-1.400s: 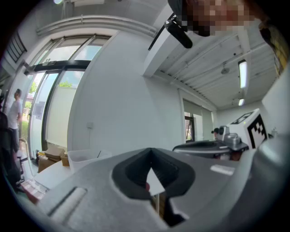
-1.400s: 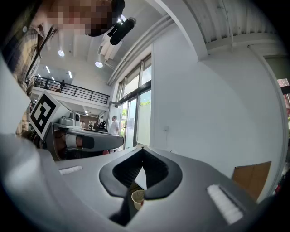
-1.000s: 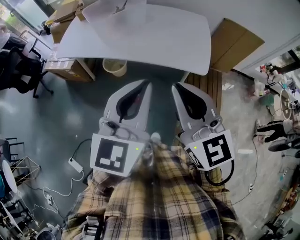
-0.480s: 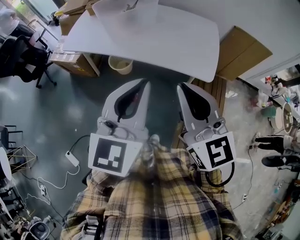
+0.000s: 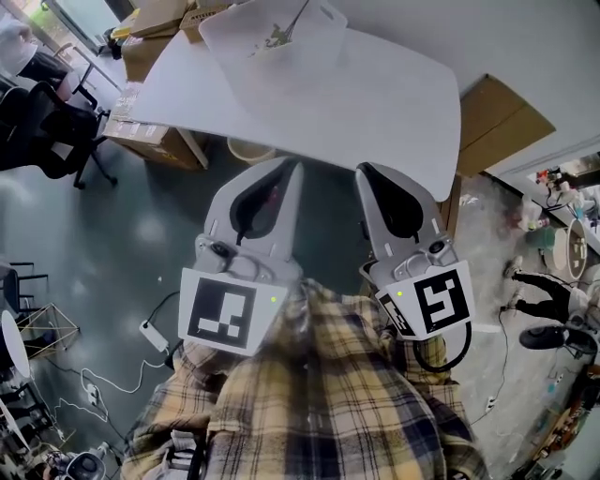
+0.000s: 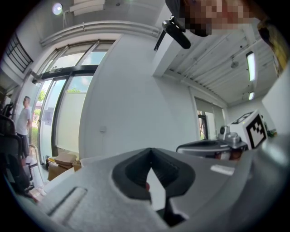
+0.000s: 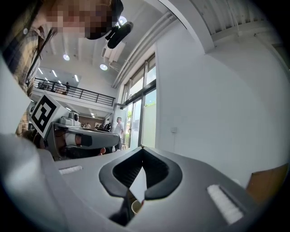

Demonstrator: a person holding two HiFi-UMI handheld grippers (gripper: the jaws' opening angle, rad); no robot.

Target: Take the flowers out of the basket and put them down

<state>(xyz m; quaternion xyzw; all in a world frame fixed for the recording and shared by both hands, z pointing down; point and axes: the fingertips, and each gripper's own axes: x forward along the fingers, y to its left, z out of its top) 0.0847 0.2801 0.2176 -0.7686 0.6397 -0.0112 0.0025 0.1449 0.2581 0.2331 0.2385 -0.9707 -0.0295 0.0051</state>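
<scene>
A white basket [image 5: 281,56] stands at the far side of a white table [image 5: 394,122], with thin flower stems [image 5: 279,33] showing in it. Both grippers are held level in front of the person's plaid shirt, short of the table's near edge and well away from the basket. My left gripper [image 5: 294,166] is shut with nothing in it, its tips meeting in the left gripper view [image 6: 151,149]. My right gripper [image 5: 361,170] is also shut and empty, its tips touching in the right gripper view [image 7: 142,147]. The basket is not seen in either gripper view.
A round waste bin [image 5: 251,150] stands under the table's near edge. Cardboard boxes [image 5: 155,14] lie at the far left and a flat cardboard sheet [image 5: 497,117] leans at the right. An office chair [image 5: 47,131] and a power strip with cables [image 5: 150,333] are on the floor at the left.
The table and basket have drawn nearer and lower in the head view as the person moved forward. Both grippers stayed shut, side by side.
</scene>
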